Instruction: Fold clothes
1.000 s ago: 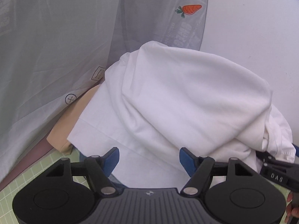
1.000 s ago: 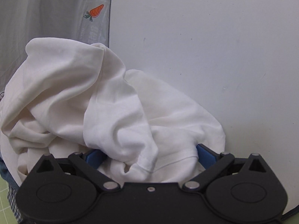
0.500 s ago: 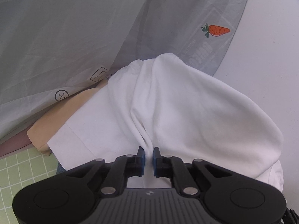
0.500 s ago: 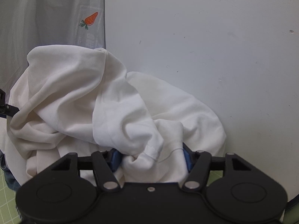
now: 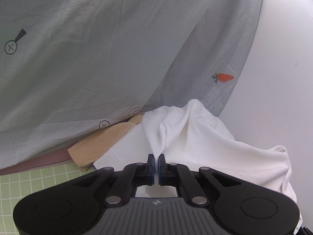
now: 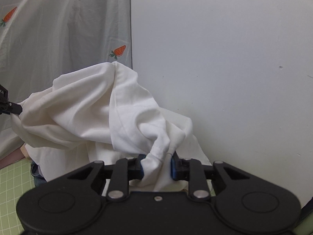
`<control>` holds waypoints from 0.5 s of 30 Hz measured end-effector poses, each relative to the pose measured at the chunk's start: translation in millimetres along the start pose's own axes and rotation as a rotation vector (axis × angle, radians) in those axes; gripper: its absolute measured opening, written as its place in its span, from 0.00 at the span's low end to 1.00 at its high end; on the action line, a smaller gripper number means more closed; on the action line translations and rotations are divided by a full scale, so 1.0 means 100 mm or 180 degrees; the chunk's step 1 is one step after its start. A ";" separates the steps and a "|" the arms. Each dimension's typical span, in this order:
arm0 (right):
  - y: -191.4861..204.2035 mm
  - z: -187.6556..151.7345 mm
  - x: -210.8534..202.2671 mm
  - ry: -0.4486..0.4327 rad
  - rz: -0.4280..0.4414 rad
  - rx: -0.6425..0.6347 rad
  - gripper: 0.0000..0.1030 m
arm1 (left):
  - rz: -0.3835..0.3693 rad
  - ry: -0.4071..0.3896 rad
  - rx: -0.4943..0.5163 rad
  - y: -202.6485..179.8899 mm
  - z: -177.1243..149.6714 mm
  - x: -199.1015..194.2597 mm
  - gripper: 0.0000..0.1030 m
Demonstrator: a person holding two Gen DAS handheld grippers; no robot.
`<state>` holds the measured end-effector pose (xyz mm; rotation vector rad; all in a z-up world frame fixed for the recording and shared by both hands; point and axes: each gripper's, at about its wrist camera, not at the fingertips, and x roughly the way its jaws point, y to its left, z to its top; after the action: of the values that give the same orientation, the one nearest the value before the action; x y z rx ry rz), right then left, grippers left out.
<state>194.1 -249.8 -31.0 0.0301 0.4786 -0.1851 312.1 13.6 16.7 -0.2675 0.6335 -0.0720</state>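
A crumpled white garment is held up off the pile between both grippers; it also shows in the right wrist view. My left gripper is shut on a pinched fold of the white garment. My right gripper is shut on a bunched hem of the same garment. The left gripper's tip shows at the left edge of the right wrist view, gripping the cloth's far end.
A grey curtain with carrot prints hangs behind on the left, a white wall on the right. A beige garment and a denim piece lie under the white one. A green gridded mat covers the table.
Both grippers closed on the white garment and lifted it up off the pile; the cloth now stretches between them.
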 end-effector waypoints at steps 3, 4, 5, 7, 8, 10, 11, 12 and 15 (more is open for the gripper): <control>0.05 -0.04 -0.27 -0.0061 0.0099 -0.0056 0.13 | 0.0048 -0.0153 0.0056 0.02 -0.14 -0.42 0.04; 0.07 -0.07 -0.38 -0.0074 0.0130 -0.0076 0.13 | 0.0076 -0.0209 0.0091 0.02 -0.18 -0.56 0.04; 0.10 -0.09 -0.47 -0.0092 0.0154 -0.0086 0.12 | 0.0096 -0.0263 0.0121 0.03 -0.24 -0.72 0.04; 0.15 -0.12 -0.66 -0.0130 0.0201 -0.0097 0.11 | 0.0126 -0.0343 0.0128 0.07 -0.35 -1.00 0.04; 0.17 -0.14 -0.77 -0.0159 0.0227 -0.0098 0.11 | 0.0135 -0.0368 0.0103 0.11 -0.40 -1.13 0.04; 0.26 -0.15 -0.95 -0.0254 0.0258 -0.0137 0.11 | 0.0155 -0.0417 0.0055 0.18 -0.49 -1.38 0.04; 0.30 -0.16 -1.05 -0.0301 0.0274 -0.0156 0.11 | 0.0163 -0.0436 0.0015 0.24 -0.56 -1.53 0.04; 0.34 -0.18 -1.15 -0.0345 0.0284 -0.0178 0.11 | 0.0180 -0.0461 -0.0007 0.28 -0.61 -1.66 0.04; 0.49 -0.24 -1.46 -0.0412 0.0446 -0.0306 0.11 | 0.0301 -0.0542 -0.0001 0.42 -0.78 -2.05 0.04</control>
<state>64.8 -175.5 14.2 -0.0421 0.3542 -0.0261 100.7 66.9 62.9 -0.2408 0.4760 0.0416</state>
